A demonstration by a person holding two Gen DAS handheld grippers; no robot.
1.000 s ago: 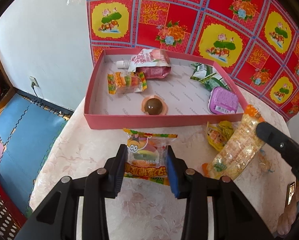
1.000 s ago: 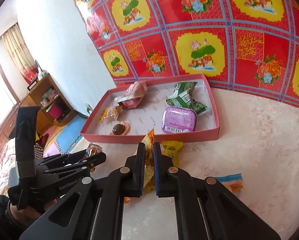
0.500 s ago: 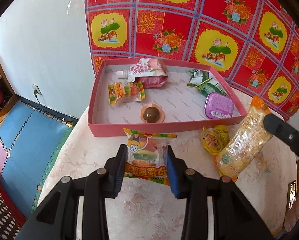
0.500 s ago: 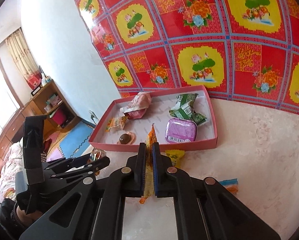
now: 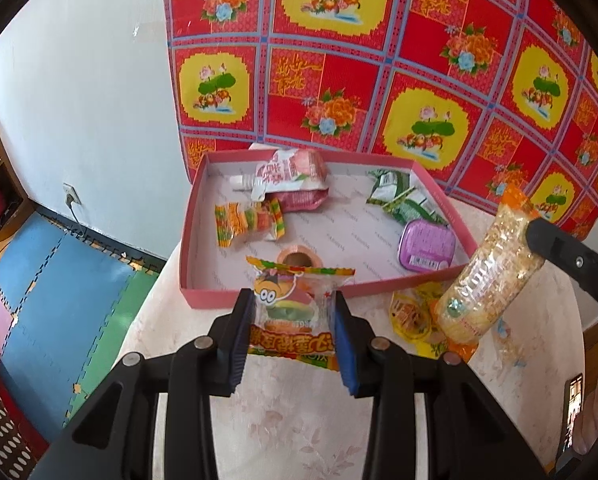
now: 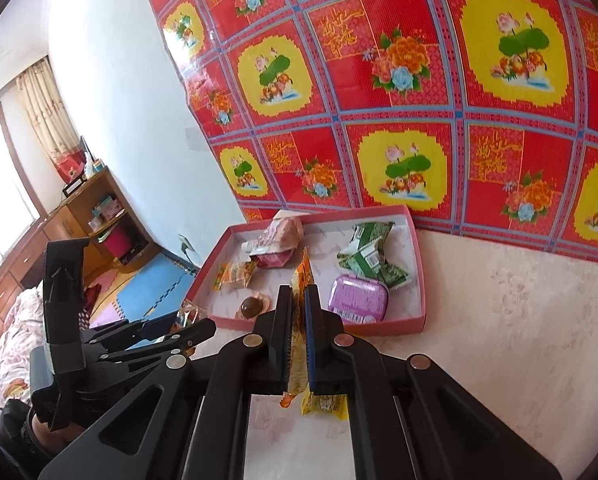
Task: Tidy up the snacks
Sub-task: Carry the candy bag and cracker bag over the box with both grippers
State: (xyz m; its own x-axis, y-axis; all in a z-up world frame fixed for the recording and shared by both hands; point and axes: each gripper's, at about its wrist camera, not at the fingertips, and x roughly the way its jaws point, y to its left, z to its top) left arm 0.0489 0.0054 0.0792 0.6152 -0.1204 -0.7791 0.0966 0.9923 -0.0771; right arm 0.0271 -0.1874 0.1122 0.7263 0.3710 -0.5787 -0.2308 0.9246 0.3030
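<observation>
Your left gripper pinches the burger pack by its sides — flat, ready for the box. Your right gripper's fingers press shut on the long bag, so it hangs clear of the desk.

Ahead of you hangs a glossy red sheet patterned with yellow lotus panels and orange flowers, propped against a plain pale wall with a white wall socket low down. To your left the floor carries blue, green and pink foam puzzle mats. A brown wooden shelf unit stands beside a bright window with floral curtains. The counter wears a cream floral cloth.
</observation>
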